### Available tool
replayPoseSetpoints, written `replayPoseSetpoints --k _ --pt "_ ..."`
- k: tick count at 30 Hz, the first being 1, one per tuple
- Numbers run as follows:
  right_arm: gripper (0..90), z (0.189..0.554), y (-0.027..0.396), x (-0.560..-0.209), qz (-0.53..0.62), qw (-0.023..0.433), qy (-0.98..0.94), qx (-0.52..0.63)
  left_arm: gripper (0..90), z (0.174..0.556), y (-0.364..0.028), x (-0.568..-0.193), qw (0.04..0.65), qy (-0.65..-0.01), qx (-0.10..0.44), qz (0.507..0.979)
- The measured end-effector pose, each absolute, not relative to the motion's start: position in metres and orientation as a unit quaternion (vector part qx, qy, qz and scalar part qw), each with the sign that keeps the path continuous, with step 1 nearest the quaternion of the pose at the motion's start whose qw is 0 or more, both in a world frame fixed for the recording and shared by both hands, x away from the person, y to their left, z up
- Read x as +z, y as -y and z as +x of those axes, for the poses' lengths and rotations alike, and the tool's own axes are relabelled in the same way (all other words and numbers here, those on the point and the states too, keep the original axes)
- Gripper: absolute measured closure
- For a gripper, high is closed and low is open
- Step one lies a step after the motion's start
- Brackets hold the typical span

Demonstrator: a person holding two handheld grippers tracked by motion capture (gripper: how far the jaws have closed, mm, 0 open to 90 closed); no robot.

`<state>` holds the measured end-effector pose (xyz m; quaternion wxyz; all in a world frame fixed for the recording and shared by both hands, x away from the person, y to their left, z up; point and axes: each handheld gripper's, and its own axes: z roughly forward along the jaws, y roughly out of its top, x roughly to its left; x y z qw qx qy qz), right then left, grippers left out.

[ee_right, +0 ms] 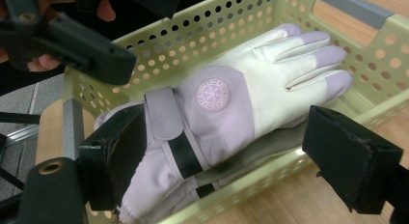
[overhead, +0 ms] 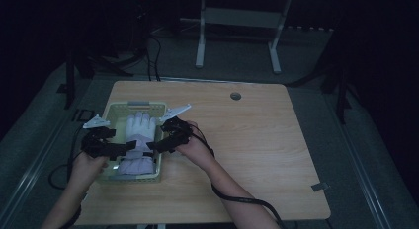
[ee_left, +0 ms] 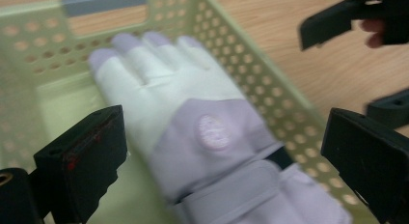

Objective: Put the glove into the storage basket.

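Observation:
A white and lilac glove [overhead: 138,135] lies palm down in a pale green perforated basket [overhead: 118,106] at the table's left. In the right gripper view the glove [ee_right: 226,103] rests on a second glove [ee_right: 193,185] of the same kind. My left gripper [overhead: 129,149] hovers over the cuff from the left and is open; its jaws [ee_left: 226,161] stand wide on either side of the glove [ee_left: 193,113] without touching it. My right gripper [overhead: 154,146] comes in from the right, also open, its jaws [ee_right: 231,156] apart above the cuff and the basket wall [ee_right: 251,180].
The basket stands on a wooden table [overhead: 247,140] with a round cable hole [overhead: 235,96] near the far edge. A white desk frame [overhead: 237,36] stands on the dark floor beyond. Cables trail from both grippers off the near edge.

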<state>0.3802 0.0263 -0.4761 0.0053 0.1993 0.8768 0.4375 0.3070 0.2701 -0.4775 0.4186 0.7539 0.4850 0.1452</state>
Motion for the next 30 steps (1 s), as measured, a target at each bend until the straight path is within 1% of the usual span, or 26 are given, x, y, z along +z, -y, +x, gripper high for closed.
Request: replayPoseSetpoints --k 6,11,15,17,23,26,27,28,30 --pt "15.3 0.383 -0.009 -0.476 0.203 0.010 -0.876 0.437 2.6 0.301 -0.243 -0.471 0.414 -0.464 0.151 0.768" --pt "15.1 0.386 0.008 -0.475 0.210 0.015 -0.875 0.435 2.6 0.299 -0.224 -0.468 0.441 -0.444 0.138 0.768" --pt "15.1 0.386 0.020 -0.476 0.216 0.021 -0.874 0.435 2.6 0.297 -0.212 -0.467 0.443 -0.434 0.135 0.773" --pt "15.1 0.387 0.033 -0.477 0.222 0.024 -0.873 0.433 2.6 0.293 -0.198 -0.464 0.445 -0.415 0.135 0.782" --pt "15.1 0.385 0.060 -0.479 0.235 0.030 -0.868 0.436 2.7 0.283 -0.169 -0.461 0.469 -0.378 0.128 0.788" --pt "15.1 0.383 0.073 -0.480 0.240 0.034 -0.868 0.434 2.6 0.277 -0.152 -0.457 0.473 -0.355 0.136 0.795" --pt "15.1 0.383 0.073 -0.480 0.240 0.034 -0.868 0.434 2.6 0.277 -0.152 -0.457 0.473 -0.355 0.136 0.795" --pt "15.1 0.383 0.078 -0.481 0.241 0.035 -0.867 0.434 2.6 0.273 -0.141 -0.454 0.475 -0.339 0.137 0.800" --pt "15.1 0.380 0.090 -0.482 0.245 0.040 -0.865 0.436 2.6 0.271 -0.131 -0.453 0.480 -0.327 0.130 0.804"
